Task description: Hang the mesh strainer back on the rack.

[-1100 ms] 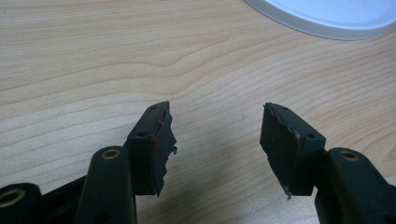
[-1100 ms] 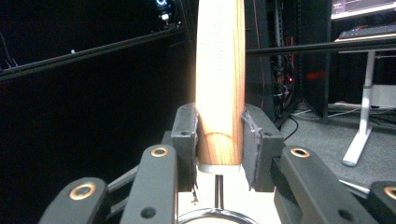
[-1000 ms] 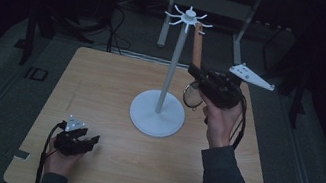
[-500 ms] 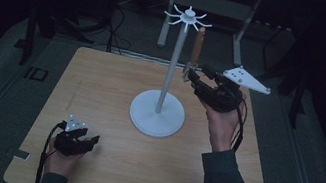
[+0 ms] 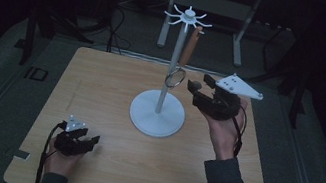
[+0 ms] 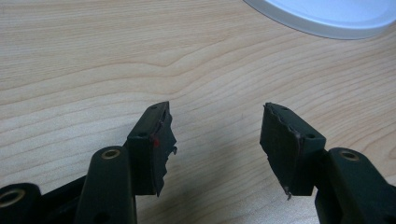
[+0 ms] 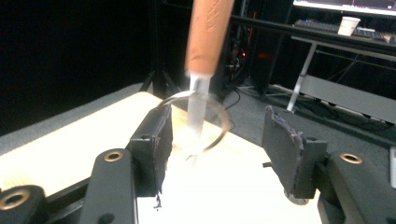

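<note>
My right gripper (image 5: 198, 88) has just been opening, its jaws wide and empty; the wooden-handled utensil (image 5: 187, 50) hangs from the white stand (image 5: 156, 116) at ten o'clock of it. My left gripper (image 5: 91, 140) rests open on the table (image 5: 101, 85).

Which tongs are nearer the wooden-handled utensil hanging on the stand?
Right. The right tongs sit open just beside the hanging utensil, their jaws having just opened off it. The left tongs rest far off near the table's front edge.

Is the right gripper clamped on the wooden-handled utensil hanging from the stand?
No, the right gripper has just opened, and the utensil hangs free from the stand.
</note>
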A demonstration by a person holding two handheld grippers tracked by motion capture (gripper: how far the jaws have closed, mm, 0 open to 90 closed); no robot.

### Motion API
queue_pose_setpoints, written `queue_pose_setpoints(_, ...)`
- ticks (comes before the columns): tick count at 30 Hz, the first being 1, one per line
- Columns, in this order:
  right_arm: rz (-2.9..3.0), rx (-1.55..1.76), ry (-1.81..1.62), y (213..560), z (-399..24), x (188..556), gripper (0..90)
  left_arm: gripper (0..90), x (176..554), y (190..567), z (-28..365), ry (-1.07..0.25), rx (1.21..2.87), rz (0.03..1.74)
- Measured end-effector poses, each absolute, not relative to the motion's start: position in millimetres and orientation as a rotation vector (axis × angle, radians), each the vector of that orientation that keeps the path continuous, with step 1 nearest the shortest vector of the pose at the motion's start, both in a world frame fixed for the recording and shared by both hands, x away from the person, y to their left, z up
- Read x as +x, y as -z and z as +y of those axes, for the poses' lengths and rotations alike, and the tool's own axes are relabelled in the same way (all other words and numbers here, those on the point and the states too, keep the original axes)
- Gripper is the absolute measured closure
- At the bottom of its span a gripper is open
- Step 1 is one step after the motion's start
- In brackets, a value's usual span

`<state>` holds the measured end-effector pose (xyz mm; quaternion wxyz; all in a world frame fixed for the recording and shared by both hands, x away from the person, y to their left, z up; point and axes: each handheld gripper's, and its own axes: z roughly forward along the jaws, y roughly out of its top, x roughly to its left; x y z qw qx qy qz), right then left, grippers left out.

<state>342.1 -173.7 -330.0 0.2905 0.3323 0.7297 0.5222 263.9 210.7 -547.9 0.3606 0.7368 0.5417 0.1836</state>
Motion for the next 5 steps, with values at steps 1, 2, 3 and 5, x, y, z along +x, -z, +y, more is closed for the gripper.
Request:
queue_pose_setpoints(1,1.954,0.892,-1.389,331.9,-174.8,341.7,42.5,43.7,263.9,547.9,210.7,-0.473,1.899,1.396)
queue_pose_setpoints(2,1.961,0.897,-1.382,334.1,-176.2,341.6,42.4,43.7,263.9,547.9,210.7,-0.474,1.898,1.397)
queue_pose_setpoints(3,1.973,0.901,-1.371,336.9,-177.8,341.7,42.0,43.7,263.9,547.8,210.9,-0.473,1.899,1.397)
queue_pose_setpoints(5,2.011,0.919,-1.336,346.2,-181.6,342.2,40.9,43.7,263.8,547.7,211.3,-0.473,1.899,1.397)
